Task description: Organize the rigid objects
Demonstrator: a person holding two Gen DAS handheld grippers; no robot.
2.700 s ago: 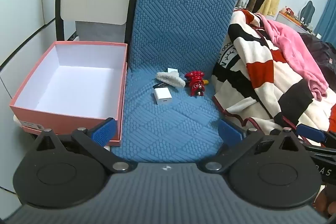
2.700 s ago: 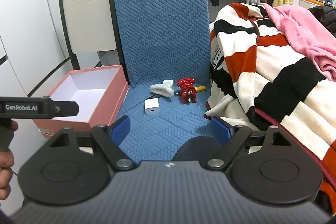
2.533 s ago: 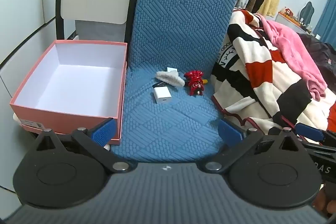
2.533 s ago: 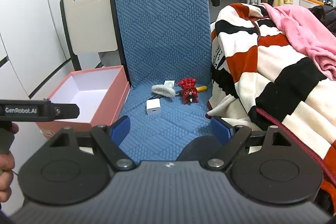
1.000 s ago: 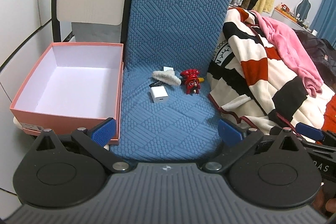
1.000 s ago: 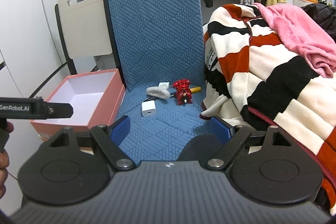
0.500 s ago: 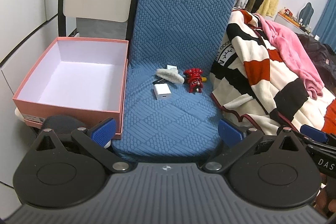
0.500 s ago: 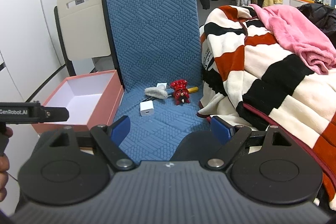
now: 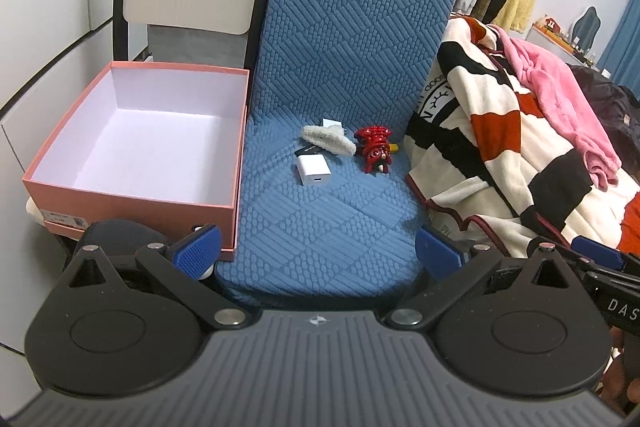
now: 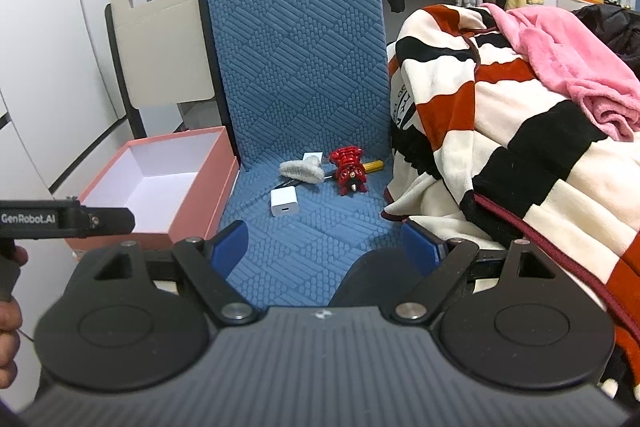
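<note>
1. The left gripper is wide open and holds nothing. It hangs over the front edge of the blue seat.
2. The right gripper is wide open too, with nothing in it. It is also at the front of the seat.
3. A pink box sits just left of the seat, touching it. Its inside is white, with nothing in it.
4. Some small things lie close together near the back of the seat, well away from both grippers.
5. The white charger lies flat, the nearest of them.
6. Just behind it is a fluffy white clip, with a small white block behind the clip.
7. A red toy sits right of the clip. A yellow thing pokes out beside it.
8. A striped blanket is heaped right of the seat, with a pink cloth on top.
</note>
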